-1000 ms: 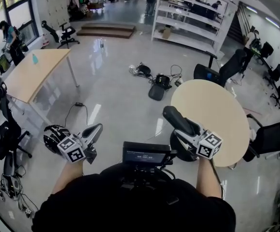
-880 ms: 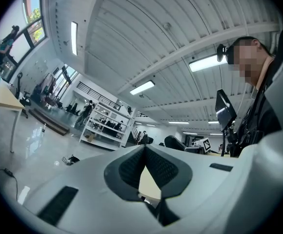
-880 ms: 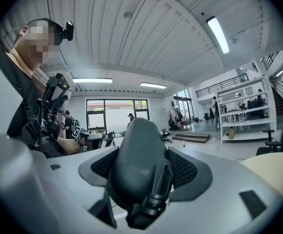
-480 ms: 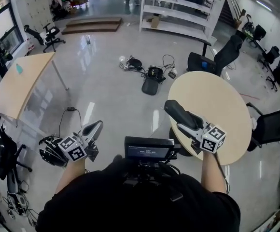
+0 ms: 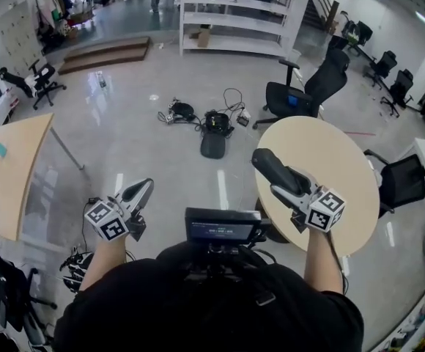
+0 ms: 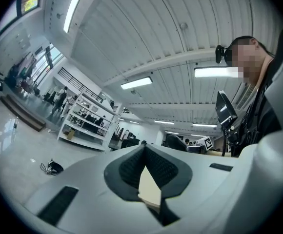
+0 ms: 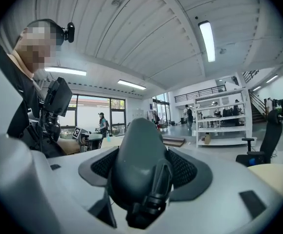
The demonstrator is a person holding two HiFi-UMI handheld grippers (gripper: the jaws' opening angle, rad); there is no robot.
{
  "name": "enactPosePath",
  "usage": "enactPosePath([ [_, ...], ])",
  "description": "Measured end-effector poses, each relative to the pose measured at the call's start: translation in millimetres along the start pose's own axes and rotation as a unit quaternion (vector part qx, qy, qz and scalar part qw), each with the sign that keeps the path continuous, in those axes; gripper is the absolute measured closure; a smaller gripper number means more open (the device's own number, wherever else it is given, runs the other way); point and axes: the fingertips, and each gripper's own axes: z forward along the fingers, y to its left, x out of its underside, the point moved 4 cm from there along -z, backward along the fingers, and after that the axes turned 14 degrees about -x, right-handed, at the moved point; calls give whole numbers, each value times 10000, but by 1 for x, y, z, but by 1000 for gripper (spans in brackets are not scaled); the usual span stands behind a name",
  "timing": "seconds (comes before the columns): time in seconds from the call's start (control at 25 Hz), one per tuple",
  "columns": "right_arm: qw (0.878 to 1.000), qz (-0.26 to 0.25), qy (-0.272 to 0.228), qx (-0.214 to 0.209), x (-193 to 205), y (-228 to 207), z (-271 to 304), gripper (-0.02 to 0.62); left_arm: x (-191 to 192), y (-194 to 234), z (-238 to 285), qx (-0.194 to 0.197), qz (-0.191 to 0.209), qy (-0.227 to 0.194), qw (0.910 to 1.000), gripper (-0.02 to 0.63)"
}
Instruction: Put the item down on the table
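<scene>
The right claw [image 5: 289,189], clamped on the dark grey rounded plastic item [image 5: 270,167] above the round beige tabletop's [image 5: 337,156] left edge, should lower it flat before opening; the left claw [image 5: 144,188] is closed and empty.

The left gripper [image 5: 142,189] is held forward, fingers [image 6: 129,167] closed tip to tip. The right gripper [image 5: 286,191] points forward, fingers [image 7: 188,168] clamped around a dark grey item [image 7: 139,160].

Item [image 5: 267,166] rear, hidden in right claw [image 5: 287,189]
</scene>
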Motion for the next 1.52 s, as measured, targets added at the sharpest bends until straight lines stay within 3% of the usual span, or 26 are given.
enactPosePath([
  [0.24, 9992, 149, 19, 374, -7, -51, 5, 272, -2, 33, 70, 277, -86, 143, 9995, 604],
  [0.44, 9989, 215, -18, 426, 4, -122, -3, 271, 19, 44, 138, 241, -92, 296, 9992, 604],
  [0.76, 9999, -5, 18, -168, -16, -242, -7, 272, 26, 28, 224, -349, -165, 127, 9992, 604],
  [0.92, 9993, 4, 108, -354, -20, -284, 7, 272, 30, 25, 256, -391, -110, 132, 9991, 604],
  [1.08, 9992, 64, 137, -365, -33, -304, 41, 272, 14, 55, 267, -383, -133, 208, 9990, 604],
  [1.24, 9997, 24, 166, -162, -39, -296, 80, 270, 0, 107, 259, -262, -243, 181, 9992, 604],
  [1.52, 9983, 133, 250, 513, -37, -286, 111, 271, -14, 170, 275, 292, -71, 436, 9986, 604],
])
